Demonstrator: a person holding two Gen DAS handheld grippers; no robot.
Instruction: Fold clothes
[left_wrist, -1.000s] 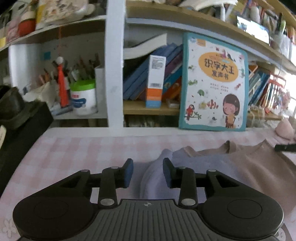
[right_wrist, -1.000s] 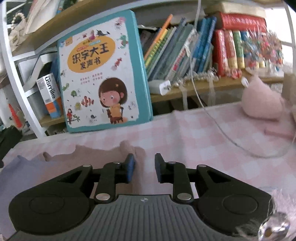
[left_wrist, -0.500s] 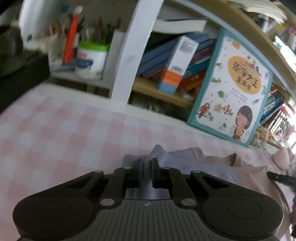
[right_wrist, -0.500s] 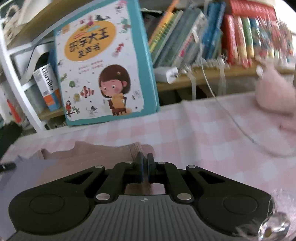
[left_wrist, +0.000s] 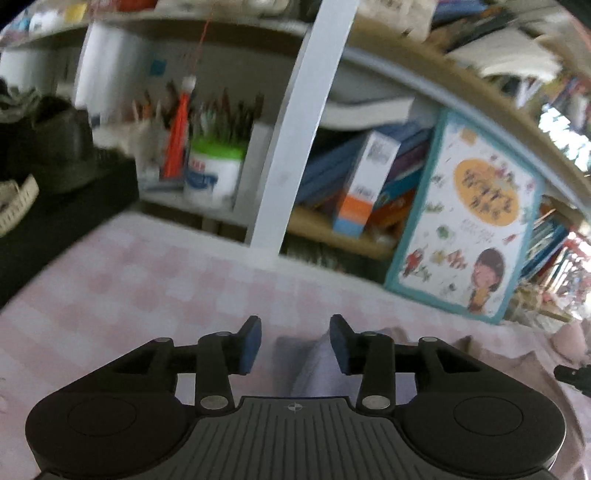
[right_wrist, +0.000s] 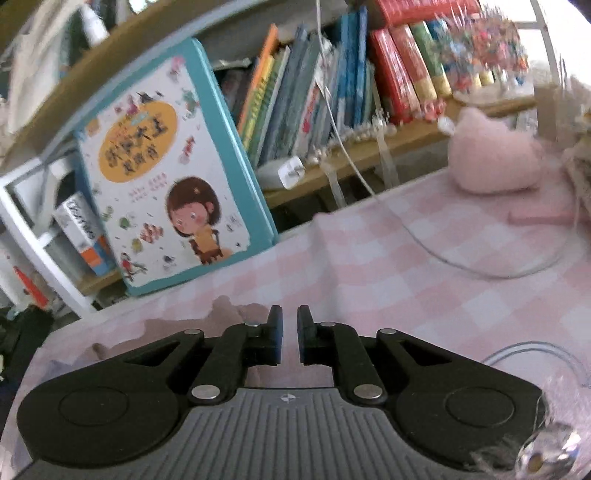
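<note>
Garment (left_wrist: 317, 365) lies on the desk (left_wrist: 147, 295), directly ahead of the left gripper (left_wrist: 294, 341) and to the left of the right gripper (right_wrist: 290, 338). Picture book (right_wrist: 166, 173) stands behind it, leaning on the bookshelf (right_wrist: 369, 151). Plush toy (right_wrist: 491, 158) sits on the desk, far right.

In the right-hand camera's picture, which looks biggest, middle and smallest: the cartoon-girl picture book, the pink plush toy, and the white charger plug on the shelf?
As they look in the right wrist view:
1. Picture book, clearly the largest.
2. Pink plush toy.
3. White charger plug, the smallest.
The fisheye lens bends shapes near the edges, so this is apparent size only.
</note>
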